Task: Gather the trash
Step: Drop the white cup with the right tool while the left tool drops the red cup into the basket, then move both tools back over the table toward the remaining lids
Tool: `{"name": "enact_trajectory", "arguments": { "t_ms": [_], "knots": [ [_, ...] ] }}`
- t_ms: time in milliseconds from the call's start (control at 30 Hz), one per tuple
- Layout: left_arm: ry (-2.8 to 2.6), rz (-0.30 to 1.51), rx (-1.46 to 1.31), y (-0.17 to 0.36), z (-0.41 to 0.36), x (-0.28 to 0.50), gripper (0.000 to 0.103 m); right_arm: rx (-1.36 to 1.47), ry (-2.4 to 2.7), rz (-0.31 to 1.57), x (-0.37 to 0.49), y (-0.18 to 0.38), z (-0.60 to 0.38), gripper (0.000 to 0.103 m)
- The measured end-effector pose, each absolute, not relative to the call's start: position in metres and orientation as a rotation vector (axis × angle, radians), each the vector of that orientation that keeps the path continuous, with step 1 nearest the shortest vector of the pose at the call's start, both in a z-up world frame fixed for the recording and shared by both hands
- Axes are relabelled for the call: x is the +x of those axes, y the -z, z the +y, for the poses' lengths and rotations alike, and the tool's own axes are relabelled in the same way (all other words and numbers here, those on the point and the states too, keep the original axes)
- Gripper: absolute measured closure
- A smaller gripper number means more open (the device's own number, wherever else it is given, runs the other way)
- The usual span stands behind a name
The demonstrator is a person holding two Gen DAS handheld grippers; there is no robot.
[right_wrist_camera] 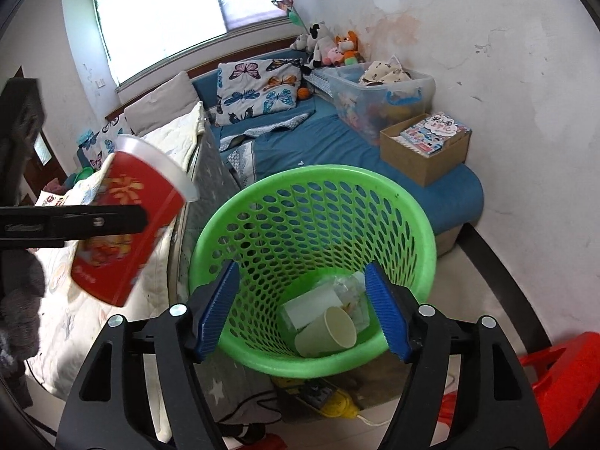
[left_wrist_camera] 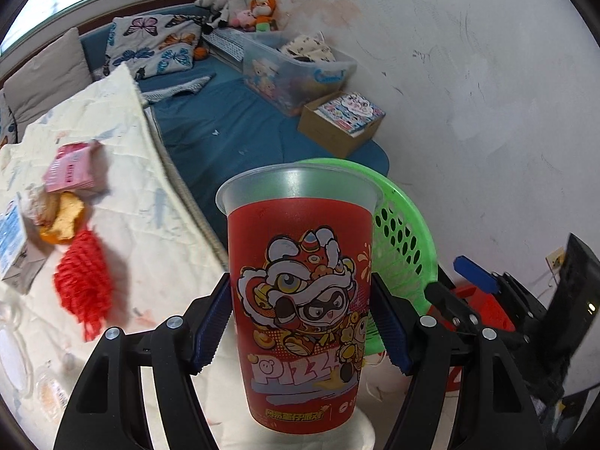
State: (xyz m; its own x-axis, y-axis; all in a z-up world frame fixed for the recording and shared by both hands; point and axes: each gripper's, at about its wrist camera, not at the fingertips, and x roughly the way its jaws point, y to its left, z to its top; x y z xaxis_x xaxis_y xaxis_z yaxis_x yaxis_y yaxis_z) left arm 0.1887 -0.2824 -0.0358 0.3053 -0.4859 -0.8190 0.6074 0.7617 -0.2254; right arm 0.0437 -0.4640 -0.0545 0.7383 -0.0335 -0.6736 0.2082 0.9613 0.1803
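My left gripper (left_wrist_camera: pixel 300 318) is shut on a red plastic cup (left_wrist_camera: pixel 300 292) with a cartoon lion print, held upright above the bed's edge. The cup also shows in the right wrist view (right_wrist_camera: pixel 131 221), tilted, left of the green perforated basket (right_wrist_camera: pixel 315 187). The basket shows behind the cup in the left wrist view (left_wrist_camera: pixel 401 232). My right gripper (right_wrist_camera: pixel 303 307) is open and empty, its fingers over the basket's near rim. Inside the basket lie a pale paper cup (right_wrist_camera: pixel 330 332) and clear wrappers (right_wrist_camera: pixel 337 288). On the quilt lie a red net (left_wrist_camera: pixel 84 285), a pink packet (left_wrist_camera: pixel 73 167), orange peel (left_wrist_camera: pixel 63 221) and a carton (left_wrist_camera: pixel 15 247).
A cream quilt (left_wrist_camera: pixel 123 142) covers the bed's near part. A blue mattress (right_wrist_camera: pixel 330 142) carries a cardboard box (right_wrist_camera: pixel 427 150), a clear storage bin (right_wrist_camera: pixel 378 93) and pillows. A red stool (right_wrist_camera: pixel 562 382) stands at right. A yellow power strip (right_wrist_camera: pixel 337 401) lies on the floor under the basket.
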Motion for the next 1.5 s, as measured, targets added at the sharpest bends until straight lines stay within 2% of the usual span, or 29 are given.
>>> {"name": "enact_trajectory", "arguments": {
  "t_ms": [600, 667, 700, 1033, 1500],
  "knots": [
    [0.775, 1.104, 0.079, 0.067, -0.328, 0.201, 0.033, 0.304, 0.156, 0.74, 0.027, 0.066, -0.476, 0.032],
    [0.774, 1.104, 0.082, 0.068, -0.327, 0.2, 0.032, 0.308, 0.156, 0.739, 0.027, 0.065, -0.476, 0.032],
    [0.776, 1.105, 0.079, 0.068, -0.326, 0.199, 0.027, 0.308, 0.155, 0.737, 0.027, 0.065, -0.476, 0.032],
    [0.781, 1.065, 0.079, 0.052, -0.296, 0.185, 0.025, 0.289, 0.135, 0.724, 0.025, 0.057, -0.463, 0.032],
    [0.627, 0.957, 0.109, 0.029, -0.205, 0.16, 0.025, 0.25, 0.046, 0.704, 0.033, 0.041, -0.422, 0.029]
  ]
}}
